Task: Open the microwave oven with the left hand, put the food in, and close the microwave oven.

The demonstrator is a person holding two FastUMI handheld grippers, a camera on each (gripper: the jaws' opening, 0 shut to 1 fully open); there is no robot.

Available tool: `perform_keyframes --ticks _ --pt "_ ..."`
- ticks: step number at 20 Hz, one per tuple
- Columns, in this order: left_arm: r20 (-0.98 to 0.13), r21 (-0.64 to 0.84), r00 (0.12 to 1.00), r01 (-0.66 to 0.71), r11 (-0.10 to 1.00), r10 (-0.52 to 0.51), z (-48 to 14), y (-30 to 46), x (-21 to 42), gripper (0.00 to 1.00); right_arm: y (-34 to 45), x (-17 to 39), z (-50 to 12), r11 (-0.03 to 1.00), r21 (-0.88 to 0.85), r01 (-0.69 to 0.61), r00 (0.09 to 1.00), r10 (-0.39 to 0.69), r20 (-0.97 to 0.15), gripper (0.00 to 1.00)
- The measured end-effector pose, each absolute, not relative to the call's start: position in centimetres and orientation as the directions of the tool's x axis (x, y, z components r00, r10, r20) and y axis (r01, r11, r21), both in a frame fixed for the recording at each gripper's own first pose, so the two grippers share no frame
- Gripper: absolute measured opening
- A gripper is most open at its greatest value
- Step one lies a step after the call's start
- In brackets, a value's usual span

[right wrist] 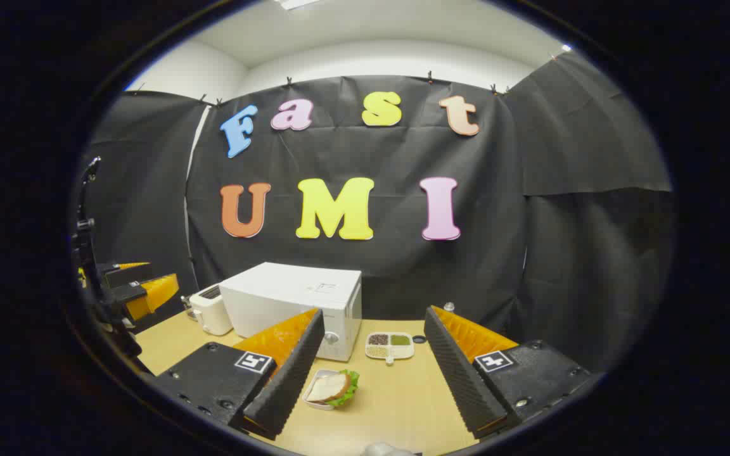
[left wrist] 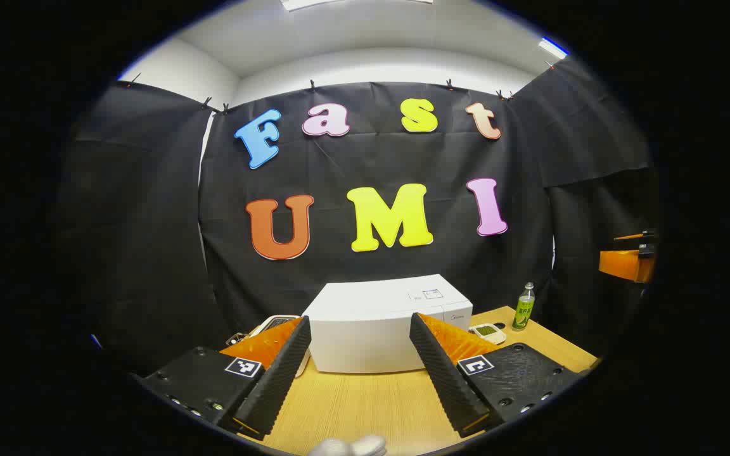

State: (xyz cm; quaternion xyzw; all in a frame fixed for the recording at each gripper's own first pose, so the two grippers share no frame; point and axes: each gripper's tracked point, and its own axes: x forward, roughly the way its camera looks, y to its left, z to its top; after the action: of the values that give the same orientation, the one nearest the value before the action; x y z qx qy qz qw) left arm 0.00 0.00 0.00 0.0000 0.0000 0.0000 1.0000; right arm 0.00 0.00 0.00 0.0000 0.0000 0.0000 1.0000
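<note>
— Microwave oven [right wrist: 292, 304]: where does it sit?
— Shut, at the back of the bench [right wrist: 397, 399], a toaster [right wrist: 210, 310] touching its side. The sandwich [right wrist: 333, 387] waits in a tray just before it, within easy reach.
— And the claws?
— Left claw [left wrist: 360, 354] spread wide, facing the oven; right claw [right wrist: 372, 364] wide too, empty, above the sandwich.

A staged recording booth rather than a home kitchen: black cloth [right wrist: 352, 266] clipped up as walls under a plain white ceiling [left wrist: 365, 38]; a wooden bench [right wrist: 403, 392] carries a microwave oven [right wrist: 295, 297], a toaster [right wrist: 210, 310] and a sandwich [right wrist: 333, 386].
</note>
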Motion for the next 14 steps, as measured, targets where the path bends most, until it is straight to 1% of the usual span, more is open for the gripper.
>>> perform_keyframes --ticks 1,2,3,4,5,10,11,12,14 --pt "-0.002 0.0 1.0 -0.002 1.0 0.002 -0.1 0.0 0.2 0.96 -0.1 0.2 0.0 1.0 -0.001 0.0 1.0 0.0 -0.001 1.0" --pt "-0.005 -0.001 1.0 -0.001 1.0 0.001 -0.2 -0.2 0.4 0.96 -0.3 0.4 0.0 1.0 -0.002 0.002 1.0 -0.002 -0.004 0.92" --pt "-0.005 0.0 1.0 -0.002 1.0 0.002 -0.3 -0.3 0.6 0.96 -0.4 0.6 0.1 1.0 -0.002 0.001 1.0 -0.001 -0.004 0.92" --pt "-0.005 0.0 1.0 -0.003 1.0 0.003 -0.2 -0.4 0.8 0.96 -0.5 0.7 0.1 1.0 -0.002 0.004 1.0 -0.004 -0.007 1.0" --pt "-0.004 0.002 1.0 -0.001 1.0 0.001 -0.2 -0.6 0.9 0.96 -0.6 0.8 0.1 1.0 -0.002 0.003 1.0 -0.003 -0.007 0.92" --pt "-0.011 0.009 1.0 0.0 1.0 0.0 -0.7 -1.2 1.9 0.96 -1.2 1.6 -0.1 1.0 0.007 0.004 1.0 -0.004 -0.017 0.92" --pt "-0.011 0.011 1.0 0.002 1.0 -0.002 -1.0 -1.5 2.2 0.96 -1.2 1.6 -0.1 1.0 0.009 0.002 1.0 -0.002 -0.017 1.0" --pt "-0.014 0.015 1.0 0.004 1.0 -0.004 -1.4 -1.8 2.7 0.96 -1.3 1.7 0.0 1.0 0.014 0.002 1.0 -0.002 -0.015 0.92" --pt "-0.008 0.025 1.0 0.016 1.0 -0.016 -2.3 -2.9 3.9 0.96 -1.5 1.7 0.1 1.0 0.021 0.0 1.0 0.001 -0.018 0.92"
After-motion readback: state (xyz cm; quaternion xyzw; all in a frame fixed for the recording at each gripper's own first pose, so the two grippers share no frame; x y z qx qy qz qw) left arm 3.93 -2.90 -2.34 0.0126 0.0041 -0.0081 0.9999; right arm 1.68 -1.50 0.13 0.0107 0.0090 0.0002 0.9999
